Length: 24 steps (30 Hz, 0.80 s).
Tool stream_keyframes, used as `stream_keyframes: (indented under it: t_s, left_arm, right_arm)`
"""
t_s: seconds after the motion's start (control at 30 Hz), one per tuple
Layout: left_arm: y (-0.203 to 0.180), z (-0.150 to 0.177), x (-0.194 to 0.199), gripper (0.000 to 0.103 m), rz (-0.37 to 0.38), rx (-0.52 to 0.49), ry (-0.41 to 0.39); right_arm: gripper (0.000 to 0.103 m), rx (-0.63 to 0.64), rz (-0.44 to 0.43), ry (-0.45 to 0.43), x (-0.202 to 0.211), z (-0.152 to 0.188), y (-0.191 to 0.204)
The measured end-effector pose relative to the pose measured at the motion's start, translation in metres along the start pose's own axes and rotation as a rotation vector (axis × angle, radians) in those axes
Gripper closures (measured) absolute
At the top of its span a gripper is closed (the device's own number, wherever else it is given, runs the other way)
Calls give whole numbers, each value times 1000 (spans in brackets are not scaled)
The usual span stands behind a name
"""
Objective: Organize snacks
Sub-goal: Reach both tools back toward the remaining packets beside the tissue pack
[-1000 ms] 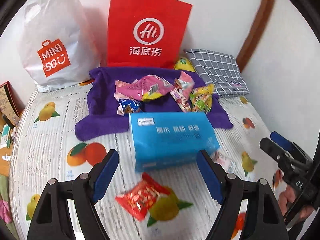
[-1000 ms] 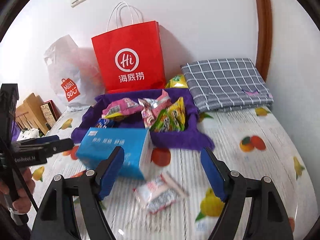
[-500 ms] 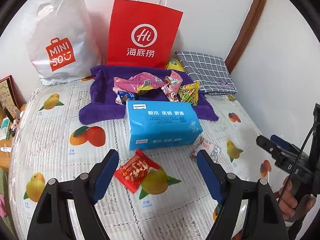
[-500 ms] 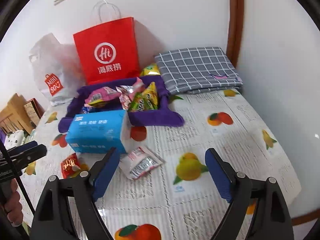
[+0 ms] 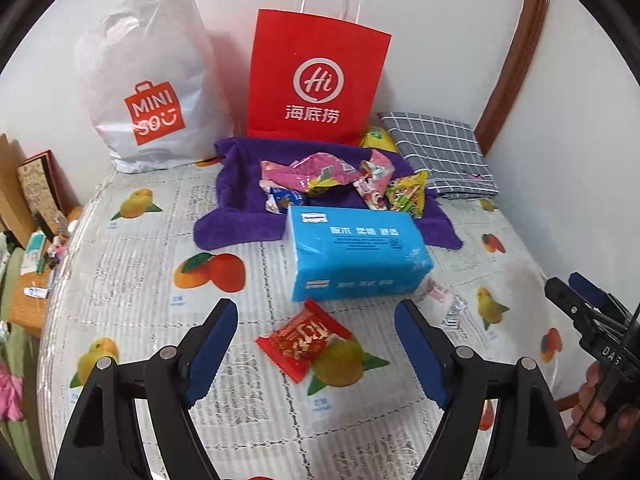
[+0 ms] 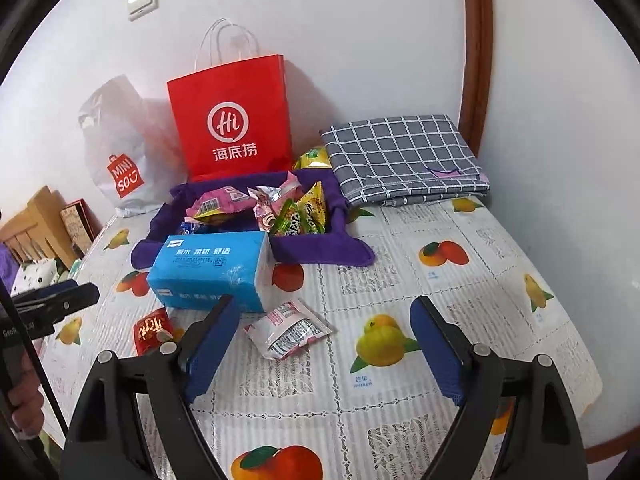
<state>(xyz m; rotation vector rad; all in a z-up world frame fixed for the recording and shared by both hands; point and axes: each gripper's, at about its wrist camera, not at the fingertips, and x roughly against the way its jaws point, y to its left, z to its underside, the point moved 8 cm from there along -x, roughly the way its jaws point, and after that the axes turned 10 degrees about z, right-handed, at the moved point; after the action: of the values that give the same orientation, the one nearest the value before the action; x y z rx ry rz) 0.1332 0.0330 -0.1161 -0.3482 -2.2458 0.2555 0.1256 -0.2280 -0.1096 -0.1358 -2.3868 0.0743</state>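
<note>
A red snack packet (image 5: 305, 339) lies flat on the fruit-print tablecloth, just beyond my open left gripper (image 5: 316, 322), which holds nothing. A white and pink packet (image 6: 287, 328) lies ahead of my right gripper (image 6: 322, 320), whose fingers stand wide apart and empty. Behind both packets sits a blue tissue pack (image 5: 356, 252). Farther back a purple cloth (image 5: 240, 216) carries several snack bags in pink, yellow and green (image 5: 316, 174). The right gripper also shows at the right edge of the left wrist view (image 5: 576, 300).
A red paper bag (image 5: 316, 84) and a white plastic bag (image 5: 152, 92) stand against the wall. A folded grey checked cloth (image 6: 404, 160) lies at the back right. A yellow bag (image 6: 314, 158) peeks out behind the purple cloth. Boxes stand past the table's left edge (image 6: 76, 224).
Both grippers have drawn back and up from the table, so the packets and tissue pack look smaller and farther off. The right gripper's jaws have widened a little.
</note>
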Motion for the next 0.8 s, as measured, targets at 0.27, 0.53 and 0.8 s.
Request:
stream_keyframes:
  t_s: [0.27, 0.53, 0.8]
  left_arm:
    - [5, -1, -3, 23, 97, 91, -30]
    - [9, -9, -5, 23, 15, 23, -65]
    - [19, -12, -18, 23, -7, 19, -26]
  right_arm:
    - [17, 7, -18, 11, -8, 4, 3]
    - [17, -30, -76, 52, -24, 3, 4]
    - [19, 16, -57, 45, -36, 0, 15]
